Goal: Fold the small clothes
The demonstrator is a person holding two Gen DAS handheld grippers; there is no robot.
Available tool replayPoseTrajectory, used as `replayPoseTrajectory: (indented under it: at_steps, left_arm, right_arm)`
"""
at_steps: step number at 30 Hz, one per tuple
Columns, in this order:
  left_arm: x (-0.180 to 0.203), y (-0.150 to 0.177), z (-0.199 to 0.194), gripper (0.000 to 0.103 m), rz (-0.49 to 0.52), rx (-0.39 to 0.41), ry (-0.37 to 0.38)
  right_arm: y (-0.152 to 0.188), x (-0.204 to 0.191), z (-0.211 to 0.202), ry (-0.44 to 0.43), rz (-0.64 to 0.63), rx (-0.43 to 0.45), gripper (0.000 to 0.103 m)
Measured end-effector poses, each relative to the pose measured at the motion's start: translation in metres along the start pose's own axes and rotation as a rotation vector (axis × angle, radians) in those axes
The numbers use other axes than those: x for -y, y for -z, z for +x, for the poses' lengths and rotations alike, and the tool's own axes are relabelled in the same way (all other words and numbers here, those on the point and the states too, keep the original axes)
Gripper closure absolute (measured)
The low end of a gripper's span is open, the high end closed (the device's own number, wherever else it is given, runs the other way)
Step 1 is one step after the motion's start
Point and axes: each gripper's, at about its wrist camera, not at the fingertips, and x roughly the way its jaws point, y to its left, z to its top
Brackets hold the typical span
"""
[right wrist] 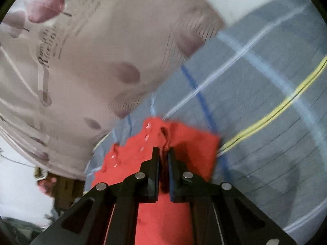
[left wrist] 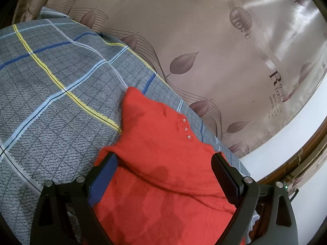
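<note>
Two grippers work one garment: my left gripper [left wrist: 165, 163] hangs low with jaws spread wide over the red knit top [left wrist: 161, 163], while my right gripper [right wrist: 163, 153] pinches a fold of it. Small pearly buttons dot the top, which lies on a grey plaid bedsheet [left wrist: 51, 102].

Right gripper [right wrist: 163, 153] pinches red garment [right wrist: 184, 140] over plaid sheet [right wrist: 265, 71].
</note>
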Motion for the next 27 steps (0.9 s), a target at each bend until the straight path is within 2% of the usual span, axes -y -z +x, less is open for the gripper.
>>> replayPoseTrajectory:
  at_steps: [3, 12, 17, 19, 22, 27]
  left_arm:
    - [0.000, -0.001, 0.000, 0.010, 0.001, -0.001, -0.001]
    - [-0.001, -0.001, 0.003, 0.010, 0.006, -0.007, -0.009]
    - [-0.002, -0.002, 0.004, 0.010, 0.010, -0.011, -0.010]
    - [-0.001, -0.001, 0.002, 0.010, 0.021, -0.026, -0.027]
    - [0.002, 0.009, -0.014, 0.010, 0.046, -0.034, -0.039]
    - [0.008, 0.030, -0.056, 0.010, 0.100, -0.063, -0.036]
  right_arm:
    - [0.009, 0.009, 0.014, 0.055, -0.020, -0.067, 0.096]
    - [0.005, 0.025, 0.011, -0.009, 0.060, -0.047, 0.094]
    - [0.022, 0.022, -0.026, -0.029, 0.084, 0.037, 0.087]
    - [0.041, 0.007, -0.044, -0.014, 0.024, 0.032, 0.085]
    - [0.072, -0.015, -0.061, 0.079, -0.118, 0.001, 0.080]
    - [0.112, -0.023, -0.082, 0.104, -0.192, -0.047, 0.074]
